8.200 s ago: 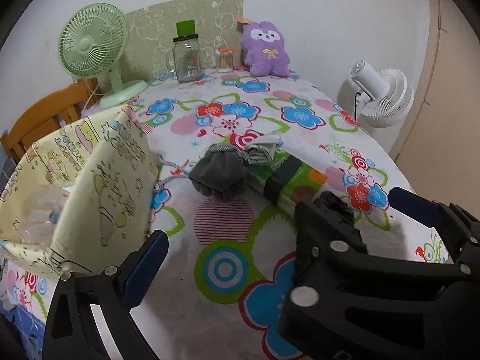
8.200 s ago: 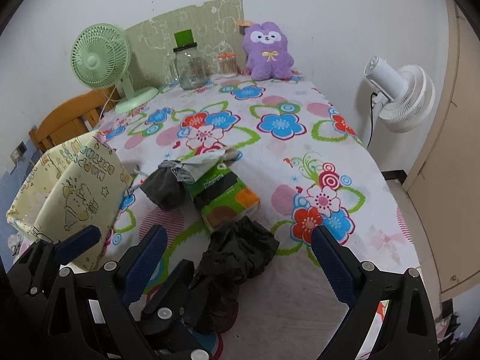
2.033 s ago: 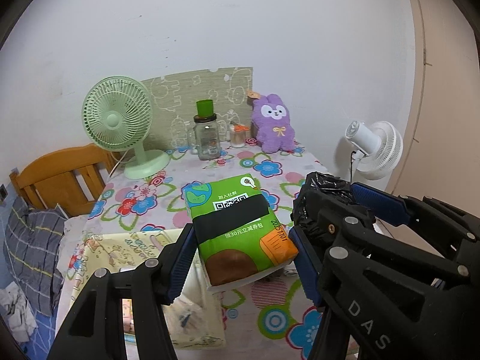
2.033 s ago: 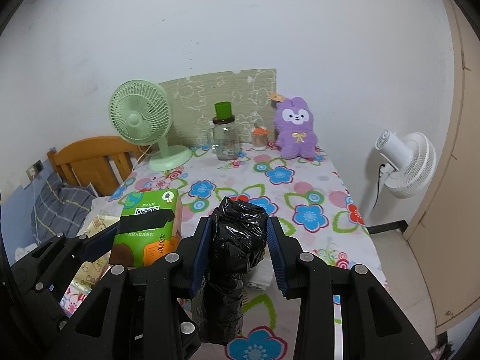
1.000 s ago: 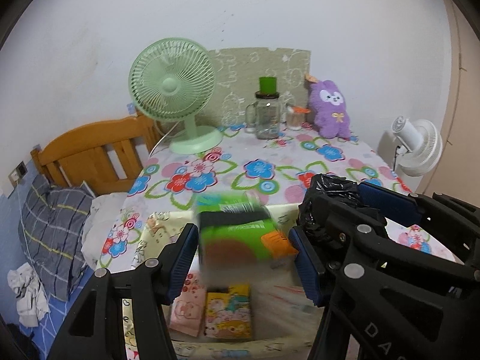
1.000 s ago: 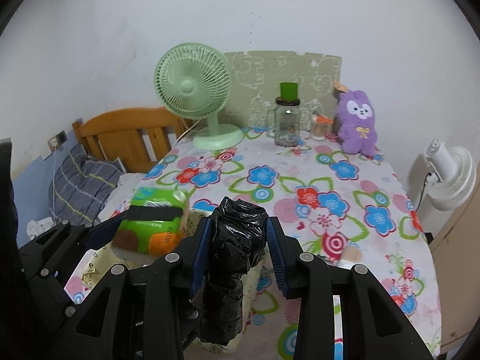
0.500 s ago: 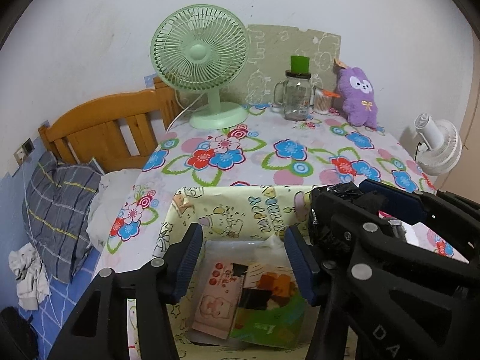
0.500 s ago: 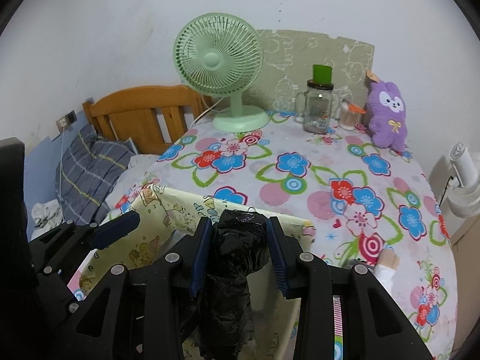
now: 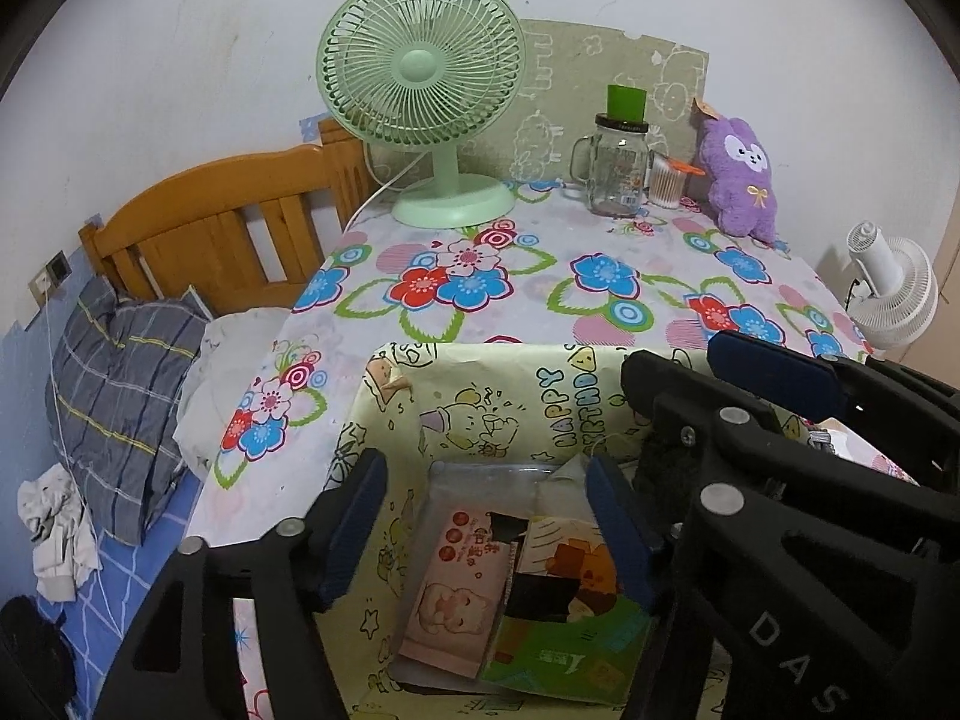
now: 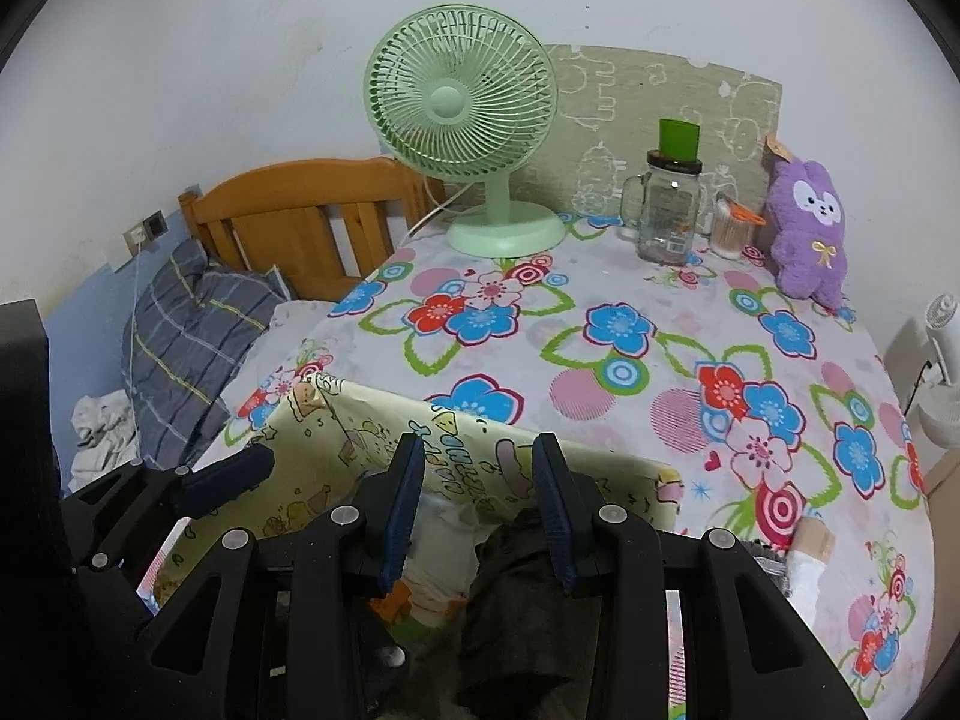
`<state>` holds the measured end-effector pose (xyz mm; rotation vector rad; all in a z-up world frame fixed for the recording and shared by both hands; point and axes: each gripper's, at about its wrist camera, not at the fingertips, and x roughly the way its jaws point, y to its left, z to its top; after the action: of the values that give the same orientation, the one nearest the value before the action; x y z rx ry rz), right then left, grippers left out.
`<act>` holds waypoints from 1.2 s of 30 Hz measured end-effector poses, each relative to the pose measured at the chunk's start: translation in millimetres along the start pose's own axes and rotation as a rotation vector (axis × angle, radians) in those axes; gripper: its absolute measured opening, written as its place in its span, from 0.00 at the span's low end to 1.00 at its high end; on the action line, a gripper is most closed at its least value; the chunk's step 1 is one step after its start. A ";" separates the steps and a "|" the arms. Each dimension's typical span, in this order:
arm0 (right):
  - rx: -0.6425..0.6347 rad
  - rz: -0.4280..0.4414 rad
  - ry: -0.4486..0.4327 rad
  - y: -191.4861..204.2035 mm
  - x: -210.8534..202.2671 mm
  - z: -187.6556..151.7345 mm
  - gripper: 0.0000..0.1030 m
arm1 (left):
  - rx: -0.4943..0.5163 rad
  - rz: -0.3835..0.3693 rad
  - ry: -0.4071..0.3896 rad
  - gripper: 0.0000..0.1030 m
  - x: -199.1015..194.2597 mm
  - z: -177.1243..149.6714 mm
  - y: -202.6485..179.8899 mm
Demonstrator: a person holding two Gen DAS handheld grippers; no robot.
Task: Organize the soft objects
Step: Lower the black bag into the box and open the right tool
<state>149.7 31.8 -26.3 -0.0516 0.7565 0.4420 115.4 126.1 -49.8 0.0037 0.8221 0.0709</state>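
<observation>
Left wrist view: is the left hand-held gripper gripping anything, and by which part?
Nothing. The left hand-held gripper has just been opening its jaws; the green pack lies loose in the yellow box.

Pale-yellow cartoon-printed paper box [image 9: 480, 414] beneath the claw; beyond it, white tablecloth with blue, red, pink flowers [image 9: 600, 282]; mint-green plastic fan [image 9: 423, 69].

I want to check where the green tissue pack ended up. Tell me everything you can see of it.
The green tissue pack lies tilted at the bottom of the yellow cartoon-print box. It is soft plastic wrap with a black band and orange patches. It overlaps a pink pack beside it. The left hand-held gripper hangs open above, not touching it.
</observation>
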 end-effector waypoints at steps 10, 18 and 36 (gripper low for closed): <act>-0.024 -0.026 -0.007 -5.0 -5.7 -3.1 0.76 | -0.002 -0.003 -0.006 0.92 -2.9 2.0 -3.4; -0.026 -0.070 -0.048 -11.7 -25.6 -5.7 0.85 | -0.007 0.018 -0.053 1.00 -16.7 2.9 -13.9; -0.004 -0.101 -0.140 -37.3 -80.3 -11.5 0.90 | 0.021 0.009 -0.127 1.00 -56.0 5.6 -52.4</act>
<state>105.8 -34.0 15.3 -0.0621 0.6127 0.3472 84.7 70.4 -6.7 0.0319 0.6958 0.0699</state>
